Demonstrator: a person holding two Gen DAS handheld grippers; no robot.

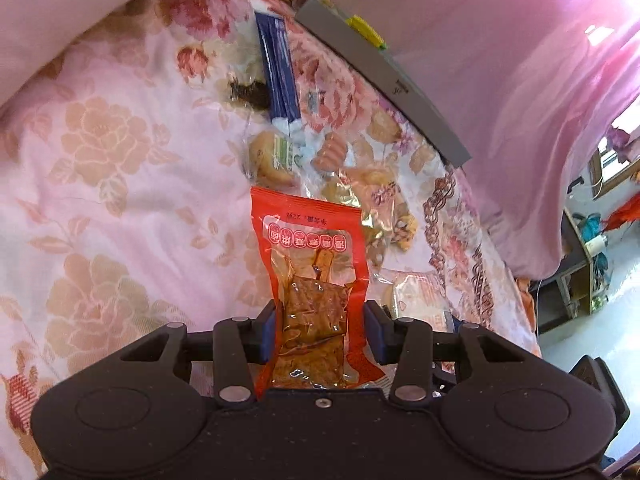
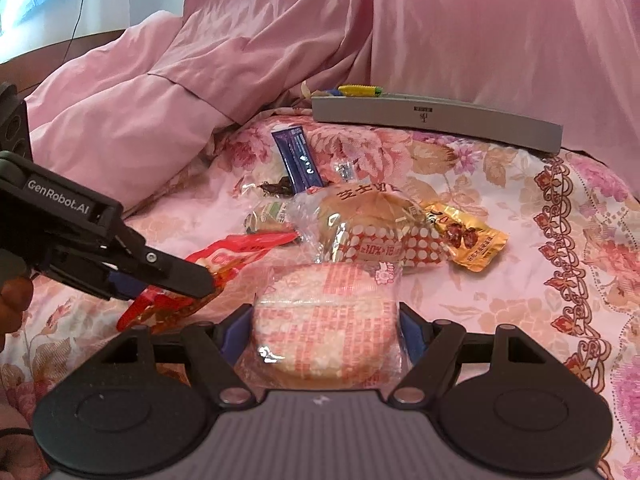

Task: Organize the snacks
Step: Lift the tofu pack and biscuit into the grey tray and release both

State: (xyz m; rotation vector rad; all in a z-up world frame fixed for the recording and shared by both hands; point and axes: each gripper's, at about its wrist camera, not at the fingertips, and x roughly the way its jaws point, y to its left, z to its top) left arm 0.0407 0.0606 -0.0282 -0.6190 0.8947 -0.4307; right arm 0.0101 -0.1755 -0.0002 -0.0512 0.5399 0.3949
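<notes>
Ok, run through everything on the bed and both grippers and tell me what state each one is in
left gripper: shut on the red pouch
red pouch: sealed, held
right gripper: jaws around the round pink cake; contact unclear
round pink cake: wrapped, on the bedspread
bun bag: sealed, lying
gold packet: sealed, lying
blue sachet: lying flat
grey box: open-topped, holding packets

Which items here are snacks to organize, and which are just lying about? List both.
Belong to the job:
- red snack pouch, held by the left gripper
- round rice cake pack, between the right gripper's fingers
- wrapped bun
- gold packet
- blue stick packet

Lying about:
- grey box
- floral bedsheet
- pink quilt
</notes>
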